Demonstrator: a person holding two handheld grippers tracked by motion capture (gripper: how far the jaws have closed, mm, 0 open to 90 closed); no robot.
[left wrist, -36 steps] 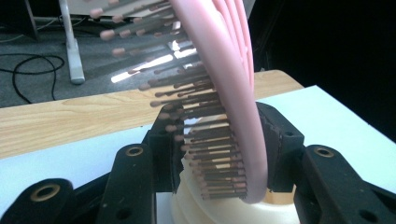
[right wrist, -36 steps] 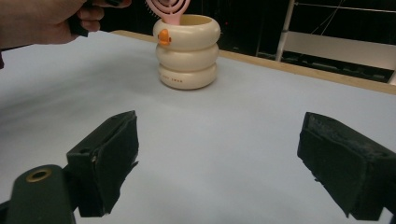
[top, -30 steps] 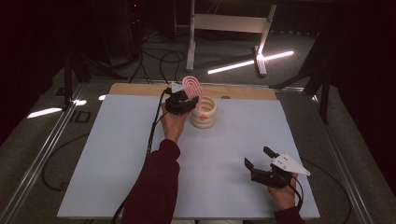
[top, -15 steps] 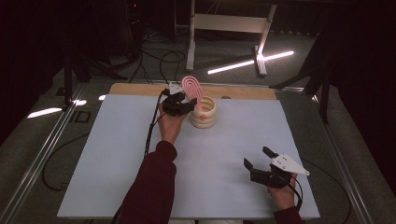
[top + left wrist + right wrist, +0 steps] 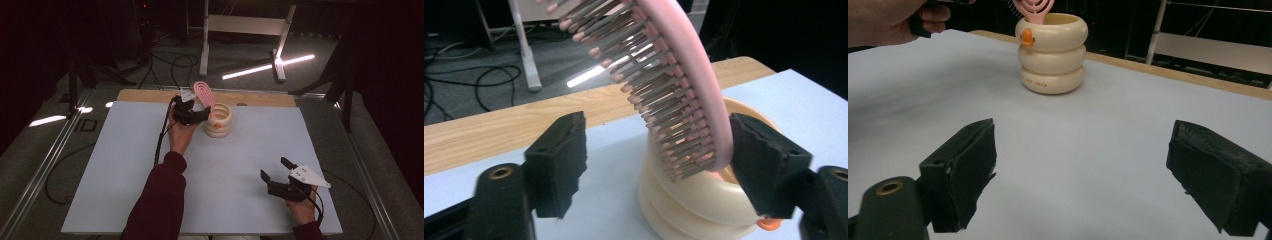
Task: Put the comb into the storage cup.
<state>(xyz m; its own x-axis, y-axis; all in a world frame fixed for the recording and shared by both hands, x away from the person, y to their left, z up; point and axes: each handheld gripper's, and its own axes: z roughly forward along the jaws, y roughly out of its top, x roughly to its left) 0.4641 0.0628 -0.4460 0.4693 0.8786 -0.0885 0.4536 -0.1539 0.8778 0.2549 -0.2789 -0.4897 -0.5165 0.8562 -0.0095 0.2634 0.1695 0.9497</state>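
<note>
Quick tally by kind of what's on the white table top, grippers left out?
Pink hairbrush, standing in the holder: 1
Cream ringed holder: 1
Total: 2

Pink vented hairbrush [image 5: 204, 93] with metal bristles, standing tilted toward 11 o'clock inside cream ribbed cup [image 5: 219, 121], cup upright at the table's 12 o'clock edge

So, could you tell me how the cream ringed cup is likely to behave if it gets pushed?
The cream ringed cup looks squat and wide-based, so it probably slides rather than tips. The pink hairbrush leaning out of it may make it slightly top-heavy on that side.
</note>
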